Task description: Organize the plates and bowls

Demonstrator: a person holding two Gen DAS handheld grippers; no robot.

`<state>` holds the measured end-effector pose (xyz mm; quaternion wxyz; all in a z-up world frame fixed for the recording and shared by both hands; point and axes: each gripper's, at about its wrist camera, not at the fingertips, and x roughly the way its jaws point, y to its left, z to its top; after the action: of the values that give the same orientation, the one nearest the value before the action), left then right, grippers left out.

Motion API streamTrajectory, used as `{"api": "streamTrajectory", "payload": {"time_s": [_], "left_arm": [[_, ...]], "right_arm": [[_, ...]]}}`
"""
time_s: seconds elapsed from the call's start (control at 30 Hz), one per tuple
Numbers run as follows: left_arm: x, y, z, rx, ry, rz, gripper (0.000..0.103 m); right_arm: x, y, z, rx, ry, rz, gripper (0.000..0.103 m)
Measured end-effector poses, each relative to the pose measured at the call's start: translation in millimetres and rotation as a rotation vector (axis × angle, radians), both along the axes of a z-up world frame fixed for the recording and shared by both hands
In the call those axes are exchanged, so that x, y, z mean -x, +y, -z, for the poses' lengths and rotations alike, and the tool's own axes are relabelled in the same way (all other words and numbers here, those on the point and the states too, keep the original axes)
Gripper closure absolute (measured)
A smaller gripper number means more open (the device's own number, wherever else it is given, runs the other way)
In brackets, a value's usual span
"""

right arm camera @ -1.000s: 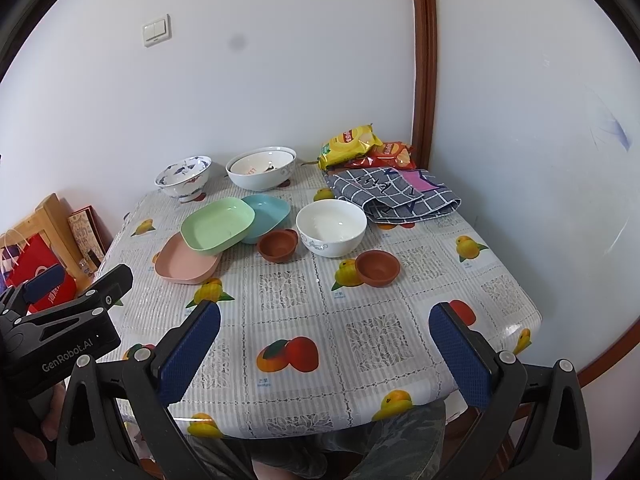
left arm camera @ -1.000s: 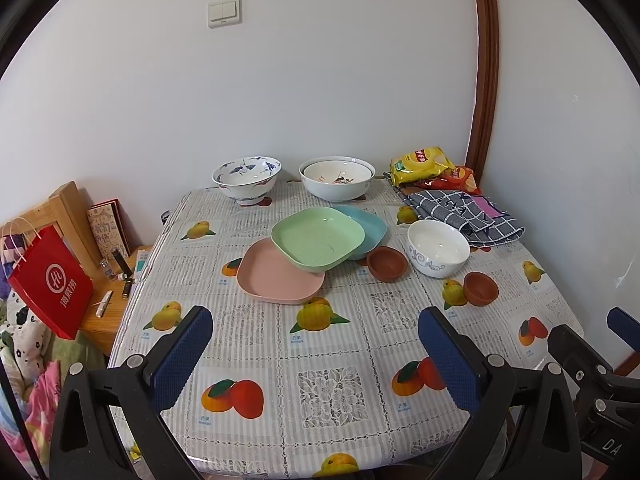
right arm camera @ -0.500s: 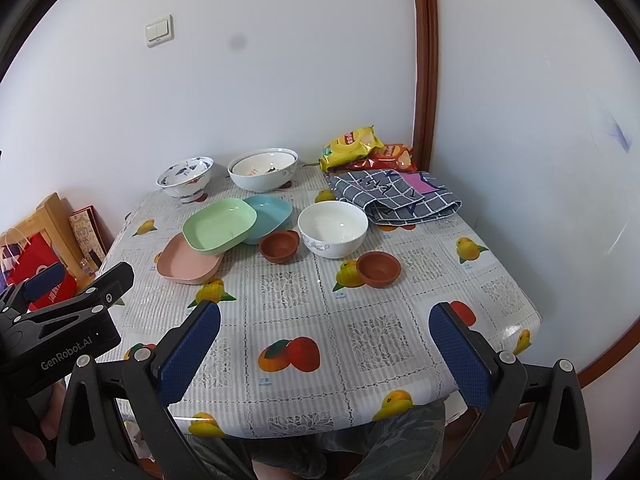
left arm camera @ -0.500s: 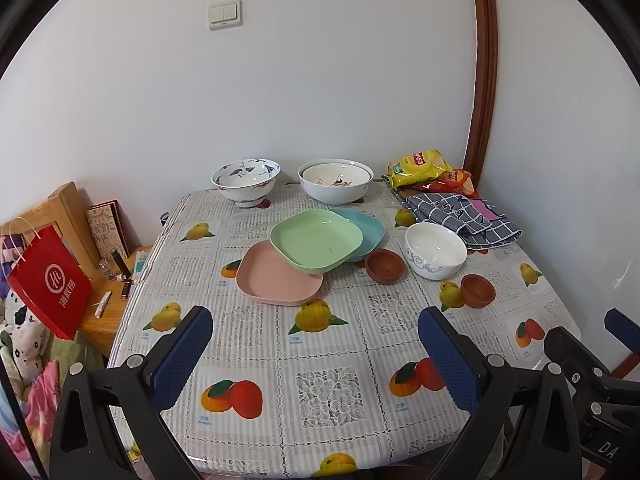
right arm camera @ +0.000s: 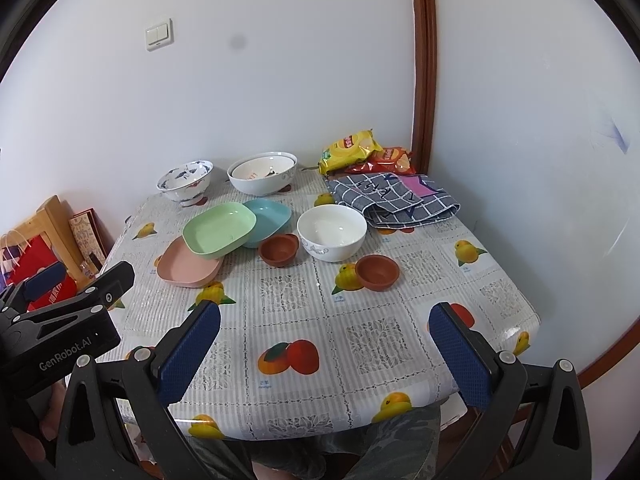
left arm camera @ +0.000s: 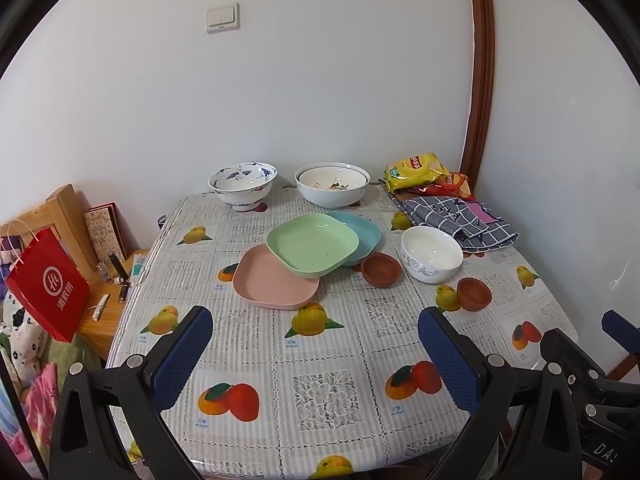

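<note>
On the fruit-print table (left arm camera: 328, 392) a green plate (left arm camera: 312, 245) leans on a pink plate (left arm camera: 276, 284) and a blue plate (left arm camera: 360, 232). A white bowl (left arm camera: 432, 253) stands to their right, with two small brown bowls (left arm camera: 381, 269) (left arm camera: 474, 294) near it. A blue-patterned bowl (left arm camera: 243, 182) and a large white bowl (left arm camera: 332, 184) stand at the back. My left gripper (left arm camera: 316, 344) is open and empty over the table's near edge. My right gripper (right arm camera: 326, 340) is open and empty, near the front edge too. The plates also show in the right wrist view (right arm camera: 220, 230).
A checked cloth (left arm camera: 456, 220) and snack bags (left arm camera: 424, 170) lie at the back right corner by the wall. A red paper bag (left arm camera: 46, 284) and a low wooden stand (left arm camera: 104, 312) with small items are left of the table.
Both grippers have drawn back slightly; the dishes look a little smaller and lower in view. Nothing on the table has moved.
</note>
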<state>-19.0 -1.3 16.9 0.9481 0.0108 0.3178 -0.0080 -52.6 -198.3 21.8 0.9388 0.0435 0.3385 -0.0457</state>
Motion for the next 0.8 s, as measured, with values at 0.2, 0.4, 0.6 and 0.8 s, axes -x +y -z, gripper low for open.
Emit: {"api": "streamTrajectory", "payload": {"time_s": [0.2,0.4,0.6,0.8], "left_arm": [[-8,-2,2,0.001,0.012,0.004,0.0],[-19,0,5,0.007,0.027,0.009,0.0],[-34,2,10,0.02,0.048,0.012,0.0],[-47,8,13,0.021,0.068,0.011,0.0]], "right_arm": [[-4,-1,3,0.009,0.003,0.002,0.0],[-12,-4,9,0.009,0.019,0.007,0.0],[-25,-5,12,0.037,0.042,0.027,0.0],[-41,-8,17,0.018,0.082,0.052,0.0]]}}
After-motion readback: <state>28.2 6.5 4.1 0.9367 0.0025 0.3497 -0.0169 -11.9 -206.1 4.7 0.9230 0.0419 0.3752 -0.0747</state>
